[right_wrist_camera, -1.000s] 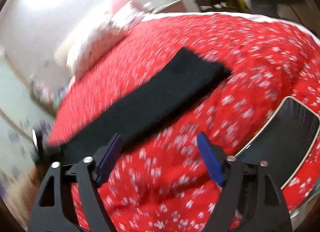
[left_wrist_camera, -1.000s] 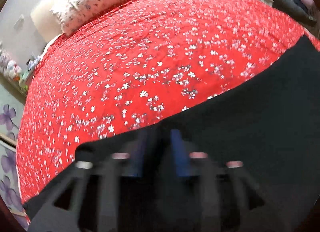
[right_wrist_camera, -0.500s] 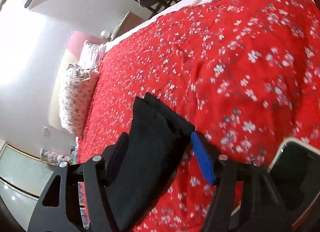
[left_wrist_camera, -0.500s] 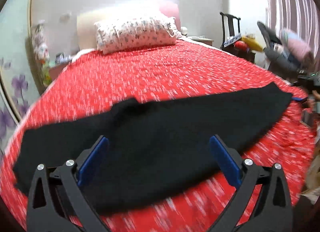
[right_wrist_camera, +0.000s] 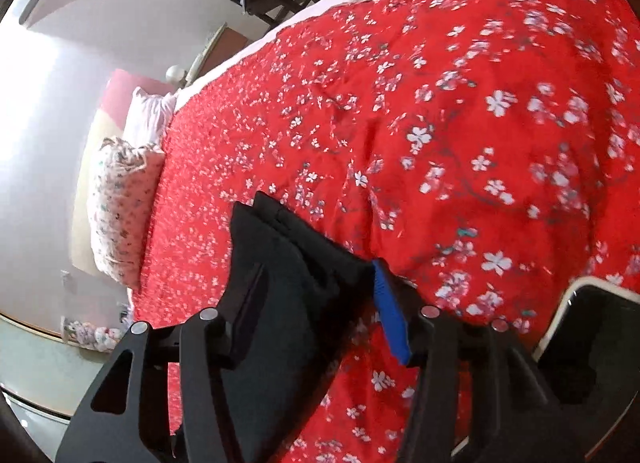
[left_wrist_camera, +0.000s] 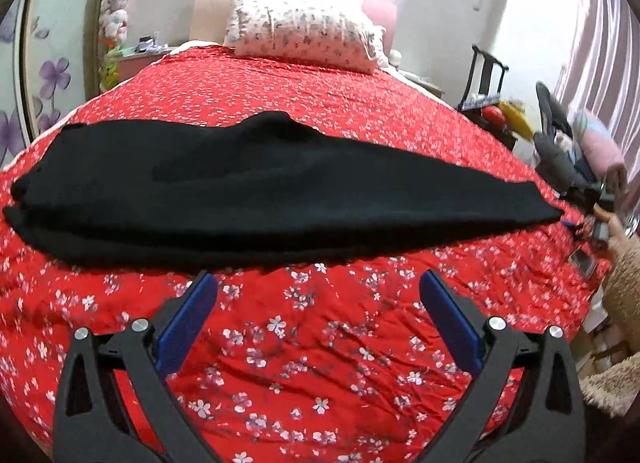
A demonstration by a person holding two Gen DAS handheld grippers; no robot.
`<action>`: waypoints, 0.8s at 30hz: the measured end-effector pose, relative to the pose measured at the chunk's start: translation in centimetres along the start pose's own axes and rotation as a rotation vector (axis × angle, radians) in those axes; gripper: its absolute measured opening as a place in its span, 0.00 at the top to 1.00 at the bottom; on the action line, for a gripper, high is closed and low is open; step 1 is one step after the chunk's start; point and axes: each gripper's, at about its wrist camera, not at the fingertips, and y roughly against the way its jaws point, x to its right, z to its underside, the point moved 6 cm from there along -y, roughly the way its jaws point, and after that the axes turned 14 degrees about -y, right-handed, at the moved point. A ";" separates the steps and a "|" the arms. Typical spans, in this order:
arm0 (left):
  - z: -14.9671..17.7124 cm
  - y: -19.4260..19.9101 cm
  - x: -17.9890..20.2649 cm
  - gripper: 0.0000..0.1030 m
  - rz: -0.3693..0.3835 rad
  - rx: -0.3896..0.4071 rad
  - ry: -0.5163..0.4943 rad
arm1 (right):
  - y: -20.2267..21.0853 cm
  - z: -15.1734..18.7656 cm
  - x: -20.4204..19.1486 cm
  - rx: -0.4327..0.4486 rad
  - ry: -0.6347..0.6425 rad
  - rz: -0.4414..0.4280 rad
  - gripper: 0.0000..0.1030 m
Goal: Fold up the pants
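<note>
Closing around the cuff end of the black pants (right_wrist_camera: 280, 263), the right hand-held gripper (right_wrist_camera: 312, 303) has cloth between its jaws; whether the pads already bite cannot be told. A shallow pinch could catch only one leg layer, spoiling the fold. Ahead of the left hand-held gripper (left_wrist_camera: 316, 319), empty and spread wide, the pants lie lengthwise across the bed (left_wrist_camera: 320, 363).

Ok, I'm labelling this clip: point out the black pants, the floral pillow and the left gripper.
black pants (left_wrist_camera: 256, 191), left wrist view, middle of the cloth.
floral pillow (left_wrist_camera: 304, 37), left wrist view, its front face.
left gripper (left_wrist_camera: 318, 313), left wrist view, between the open fingertips.
</note>
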 end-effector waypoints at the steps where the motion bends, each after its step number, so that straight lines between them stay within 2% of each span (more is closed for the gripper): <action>1: 0.0 0.2 -0.1 0.02 0.002 0.004 0.009 | 0.0 0.1 -0.1 0.000 0.008 0.014 0.48; 2: 0.1 0.5 -0.3 0.02 0.007 0.010 0.026 | 0.2 0.2 -0.1 0.004 0.015 0.023 0.49; 3: 0.2 0.6 -0.4 0.02 0.009 0.013 0.033 | 0.2 0.4 -0.1 0.010 0.024 0.036 0.60; 4: 0.3 0.9 -0.5 0.02 0.014 0.017 0.045 | 0.2 0.5 -0.1 0.008 0.033 0.040 0.80; 5: 0.5 1.1 -0.6 0.02 0.015 0.018 0.050 | 0.6 0.7 0.3 0.006 0.037 0.026 0.83; 8: 0.7 1.8 -1.0 0.02 0.012 0.024 0.061 | 2.2 1.6 -0.5 0.042 0.097 -0.034 0.84; 12: 0.8 2.9 -1.5 0.02 0.008 0.048 0.070 | 4.4 4.4 -4.5 0.109 0.266 -0.077 0.84; 14: 0.9 3.5 -1.8 0.02 0.010 0.062 0.078 | 5.3 6.3 -6.8 0.113 0.340 -0.115 0.85; 16: 1.0 4.0 -1.9 0.02 0.010 0.072 0.084 | 5.9 8.8 -9.4 0.091 0.402 -0.164 0.85; 20: 1.3 4.9 -2.2 0.02 0.019 0.089 0.100 | 5.6 16.0 -15.0 -0.002 0.511 -0.271 0.85; 24: 1.6 5.6 -2.3 0.02 0.021 0.099 0.114 | 3.3 25.8 -19.4 -0.163 0.596 -0.364 0.85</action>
